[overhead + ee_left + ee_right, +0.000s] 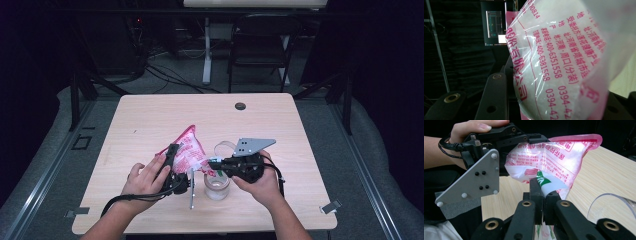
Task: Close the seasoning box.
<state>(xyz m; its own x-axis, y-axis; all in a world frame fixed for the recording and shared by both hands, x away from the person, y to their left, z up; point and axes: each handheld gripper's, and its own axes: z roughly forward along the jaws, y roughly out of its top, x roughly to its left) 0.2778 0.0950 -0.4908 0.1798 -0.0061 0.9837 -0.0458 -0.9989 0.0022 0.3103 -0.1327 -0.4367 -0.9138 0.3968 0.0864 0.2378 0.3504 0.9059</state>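
A pink-and-white plastic bag [189, 149] of white grains is held up over the table's middle. My left gripper [172, 159] is shut on the bag's body; in the left gripper view the bag [559, 62] bulges between the jaws, and one black finger [495, 95] shows beside it. My right gripper [214, 163] is shut on the bag's lower corner. In the right gripper view its jaws [541, 188] pinch that white-and-green corner of the bag [564, 157], with the left gripper [506, 135] behind it. A clear jar [217, 187] stands open just below the corner.
A clear round lid [225, 146] lies on the wooden table [150, 115] behind the right gripper; its curved edge [611, 202] shows in the right gripper view. A dark round plug [240, 106] sits near the far edge. A black chair [260, 45] stands beyond the table.
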